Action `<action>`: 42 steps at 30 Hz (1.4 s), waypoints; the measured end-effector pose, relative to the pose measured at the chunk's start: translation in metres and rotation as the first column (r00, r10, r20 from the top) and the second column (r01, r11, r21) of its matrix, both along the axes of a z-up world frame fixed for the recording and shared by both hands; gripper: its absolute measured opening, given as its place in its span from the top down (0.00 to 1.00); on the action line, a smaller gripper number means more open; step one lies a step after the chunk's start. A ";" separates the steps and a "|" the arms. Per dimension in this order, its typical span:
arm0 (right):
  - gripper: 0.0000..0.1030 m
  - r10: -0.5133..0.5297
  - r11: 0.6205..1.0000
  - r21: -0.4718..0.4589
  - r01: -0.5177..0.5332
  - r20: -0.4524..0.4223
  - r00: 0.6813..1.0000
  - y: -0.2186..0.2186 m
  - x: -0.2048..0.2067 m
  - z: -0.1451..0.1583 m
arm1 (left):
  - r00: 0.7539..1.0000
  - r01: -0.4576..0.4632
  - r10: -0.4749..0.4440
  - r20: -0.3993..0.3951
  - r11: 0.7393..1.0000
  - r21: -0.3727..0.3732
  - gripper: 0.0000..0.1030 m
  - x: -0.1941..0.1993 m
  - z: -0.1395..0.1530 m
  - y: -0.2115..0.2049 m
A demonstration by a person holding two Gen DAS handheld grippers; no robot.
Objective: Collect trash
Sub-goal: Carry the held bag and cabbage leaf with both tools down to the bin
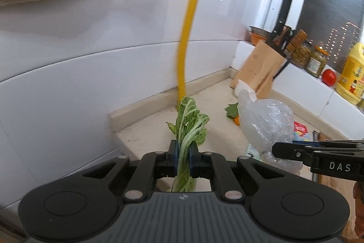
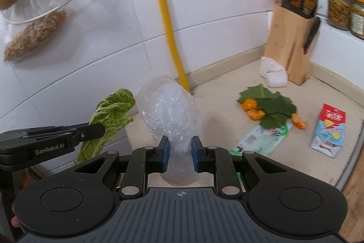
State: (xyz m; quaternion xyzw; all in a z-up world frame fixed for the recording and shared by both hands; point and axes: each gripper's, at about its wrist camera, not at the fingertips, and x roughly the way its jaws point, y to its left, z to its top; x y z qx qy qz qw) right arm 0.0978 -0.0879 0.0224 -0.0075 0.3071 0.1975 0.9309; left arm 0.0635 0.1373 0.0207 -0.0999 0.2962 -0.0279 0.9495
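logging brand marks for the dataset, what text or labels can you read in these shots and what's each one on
"DAS" – on the side of the right gripper, seen from the left wrist.
"Gen.Robot.AI" – on the side of the left gripper, seen from the right wrist.
Carton: printed, too blurred to read.
Green-and-white wrapper: print too blurred.
Yellow oil bottle and jars: labels too small to read.

A wooden knife block [image 2: 291, 42] stands in the table's [image 2: 218, 83] far corner. Jars [image 2: 339, 11] line the ledge (contents blurred), and a yellow pipe [image 2: 168, 29] runs down the wall.
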 end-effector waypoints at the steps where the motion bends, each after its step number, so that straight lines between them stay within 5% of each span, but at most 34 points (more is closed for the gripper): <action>1: 0.74 0.010 1.000 -0.001 -0.010 -0.001 1.000 0.004 0.000 0.000 | 1.000 -0.010 0.010 0.000 1.000 0.000 0.95 -0.003 0.000 0.004; 42: 0.74 0.406 0.908 -0.060 -0.415 -0.122 0.906 0.170 -0.040 -0.041 | 0.941 -0.335 0.333 -0.069 0.942 -0.018 0.95 -0.094 -0.035 0.117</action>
